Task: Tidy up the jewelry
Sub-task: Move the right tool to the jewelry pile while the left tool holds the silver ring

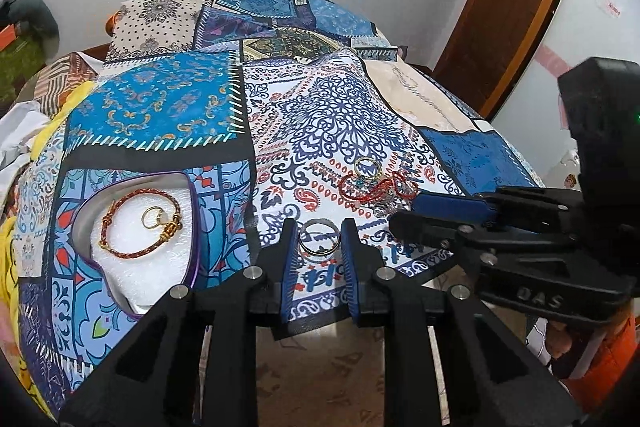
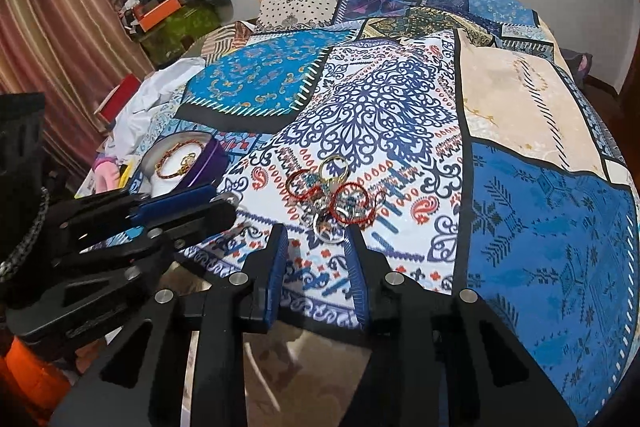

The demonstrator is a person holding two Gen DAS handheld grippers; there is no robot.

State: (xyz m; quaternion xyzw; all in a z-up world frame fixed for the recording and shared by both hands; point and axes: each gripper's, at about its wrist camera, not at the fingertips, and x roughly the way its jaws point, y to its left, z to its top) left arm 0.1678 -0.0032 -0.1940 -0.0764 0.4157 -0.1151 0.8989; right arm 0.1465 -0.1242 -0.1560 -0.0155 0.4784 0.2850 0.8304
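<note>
A patchwork bedspread [image 1: 160, 107] carries a heart-shaped box [image 1: 192, 219], a silver ring [image 1: 320, 237] and tangled jewelry [image 2: 336, 195].

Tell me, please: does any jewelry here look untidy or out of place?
Yes. A tangled heap of jewelry lies loose on the bedspread, while the heart-shaped box already holds a braided bracelet and a gold ring.

Raised letters "DAS" readable on the black body of the right claw [image 1: 404, 205], seen from the left wrist view. Red print on a small sticker [image 1: 614, 9] stuck to the pale wall by the door, too small to read. Raised marking on the left claw [image 2: 228, 201] body in the right wrist view, illegible.
</note>
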